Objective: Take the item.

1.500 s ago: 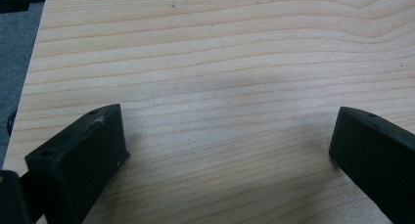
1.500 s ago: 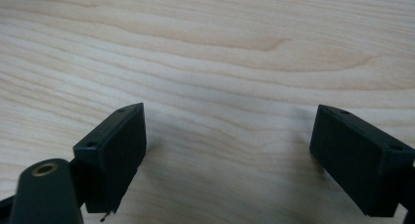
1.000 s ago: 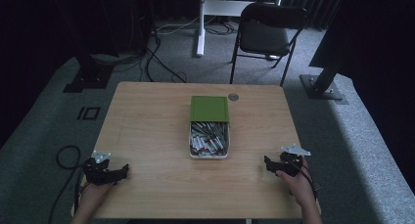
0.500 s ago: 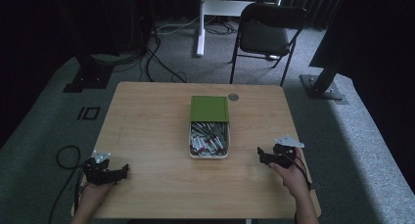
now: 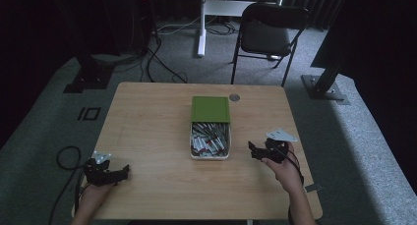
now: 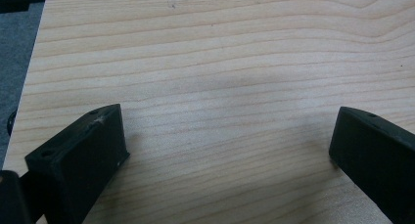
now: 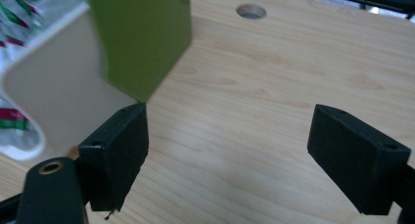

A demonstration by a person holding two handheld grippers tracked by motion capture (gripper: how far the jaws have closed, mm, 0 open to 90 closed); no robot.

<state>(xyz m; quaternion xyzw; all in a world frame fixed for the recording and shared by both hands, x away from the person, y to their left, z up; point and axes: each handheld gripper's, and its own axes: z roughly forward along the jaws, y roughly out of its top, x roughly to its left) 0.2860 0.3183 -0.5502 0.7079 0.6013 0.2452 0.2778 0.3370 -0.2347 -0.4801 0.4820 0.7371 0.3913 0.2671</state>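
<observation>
Right tool (image 5: 253, 150) beside box (image 5: 210, 131), jaws apart

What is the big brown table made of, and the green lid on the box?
The light brown table looks like wood or a wood-look top: wavy grain lines run across its matte surface. The flat green lid on the cream open box looks like smooth plastic, plain and even in colour, though that is uncertain.

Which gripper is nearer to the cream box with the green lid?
Right. The right gripper is just beside the cream box with the green lid; the left gripper rests at the table's near-left corner.
</observation>
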